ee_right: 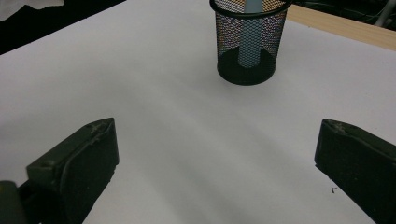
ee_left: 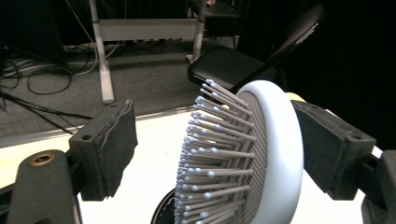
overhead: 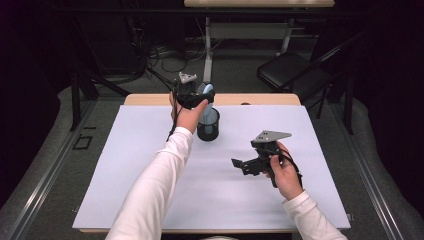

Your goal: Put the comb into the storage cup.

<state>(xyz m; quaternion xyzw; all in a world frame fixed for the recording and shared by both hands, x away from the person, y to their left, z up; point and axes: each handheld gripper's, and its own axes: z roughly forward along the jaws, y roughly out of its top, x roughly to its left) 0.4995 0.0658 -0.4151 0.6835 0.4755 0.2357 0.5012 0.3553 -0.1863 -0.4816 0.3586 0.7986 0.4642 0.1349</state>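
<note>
Looking along the left gripper, we see its jaws parted, one pad touching the hairbrush standing in the mesh cup. Our right gripper gapes wide and empty over open white table.

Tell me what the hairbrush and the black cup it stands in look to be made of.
Hairbrush: probably plastic, a smooth pale blue-white matte shell with stiff grey pins tipped with small round beads, set in a finely dotted pad, perhaps rubber.
Cup: looks like black wire mesh, likely painted metal; you can see the brush's handle through its wall, and it has a solid rim and base.
</note>
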